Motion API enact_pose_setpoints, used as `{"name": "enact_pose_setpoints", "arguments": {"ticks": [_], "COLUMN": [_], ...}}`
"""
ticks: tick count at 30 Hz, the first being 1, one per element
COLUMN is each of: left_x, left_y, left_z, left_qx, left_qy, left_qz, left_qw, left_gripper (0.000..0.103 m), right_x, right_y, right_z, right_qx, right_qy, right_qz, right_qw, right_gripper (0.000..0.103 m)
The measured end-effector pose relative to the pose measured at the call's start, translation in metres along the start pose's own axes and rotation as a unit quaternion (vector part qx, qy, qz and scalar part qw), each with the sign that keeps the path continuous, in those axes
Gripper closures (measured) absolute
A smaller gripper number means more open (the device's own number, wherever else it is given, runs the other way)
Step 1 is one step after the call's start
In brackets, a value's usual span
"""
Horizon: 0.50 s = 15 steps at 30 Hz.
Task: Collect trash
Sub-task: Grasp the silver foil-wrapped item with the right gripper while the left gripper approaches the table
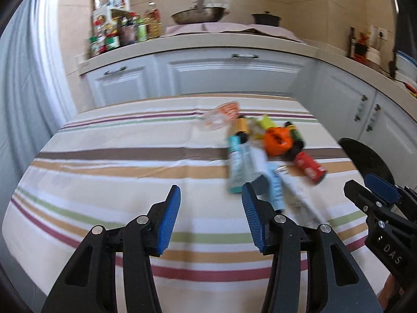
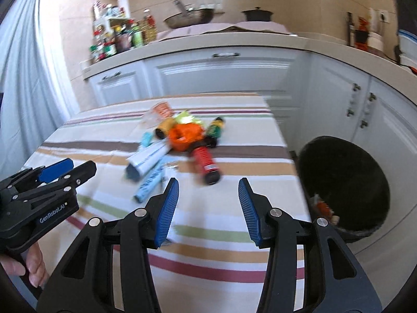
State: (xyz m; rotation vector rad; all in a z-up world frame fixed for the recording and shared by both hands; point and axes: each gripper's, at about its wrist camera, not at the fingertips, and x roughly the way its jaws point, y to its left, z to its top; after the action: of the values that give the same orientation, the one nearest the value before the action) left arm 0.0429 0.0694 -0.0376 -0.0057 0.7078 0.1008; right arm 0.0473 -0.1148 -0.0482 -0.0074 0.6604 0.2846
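The left gripper (image 1: 211, 200) holds its blue fingers (image 1: 170, 217) apart with nothing between them, above the striped cloth of the bench (image 1: 104, 182). The right gripper (image 2: 208, 193) also has its fingers (image 2: 166, 208) spread and empty, over the near part of the same cloth. Each gripper shows at the edge of the other's view; in the right wrist view a hand (image 2: 31, 268) grips the left tool's handle.

Just beyond the fingers lies the trash, a blurred heap on the middle and far part of the bench. Nearest is a pale blue tube (image 2: 149, 182) and a white and grey carton (image 2: 147, 160), lying side by side and touching. To their right lies a red can (image 2: 206, 163) on its side, its dark end toward the near edge. Behind these sits a crumpled orange cup (image 2: 185, 135), with a green bottle (image 2: 216, 130) on its right and a yellow-brown roll (image 2: 164, 129) on its left. Farthest off is a clear wrapper with orange print (image 2: 159, 113).

To the right of the bench, below its edge, stands a black bin (image 2: 344, 180) with a few scraps in the bottom. Beyond the bench run white cupboards (image 2: 221, 75) under a counter with bottles (image 2: 117, 39), a pan (image 2: 189, 18) and a dark pot (image 2: 256, 14).
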Motion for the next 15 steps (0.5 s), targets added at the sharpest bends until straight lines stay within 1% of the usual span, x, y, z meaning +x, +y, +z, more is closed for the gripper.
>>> {"name": "enact_pose_setpoints", "arguments": {"ticks": [5, 13, 15], "left_x": [0.001, 0.007, 0.008], "left_y": [0.025, 0.046, 0.048], "left_z": [-0.009, -0.018, -0.019], "left_qx": [-0.018, -0.037, -0.038], "left_qy": [0.006, 0.019, 0.021], "left_qz": [0.013, 0.02, 0.019], "left_qw": [0.9997, 0.9989, 0.9989], "left_gripper": [0.054, 0.054, 0.054], "right_x": [0.01, 0.027, 0.032], "right_y": [0.023, 0.038, 0.04], "right_z": [-0.007, -0.013, -0.015], "right_qx": [-0.022, -0.039, -0.043], "right_qy": [0.021, 0.056, 0.068], "right_qz": [0.01, 0.009, 0.007], "right_qw": [0.999, 0.998, 0.997], "right_gripper": [0.057, 0.059, 0.07]}}
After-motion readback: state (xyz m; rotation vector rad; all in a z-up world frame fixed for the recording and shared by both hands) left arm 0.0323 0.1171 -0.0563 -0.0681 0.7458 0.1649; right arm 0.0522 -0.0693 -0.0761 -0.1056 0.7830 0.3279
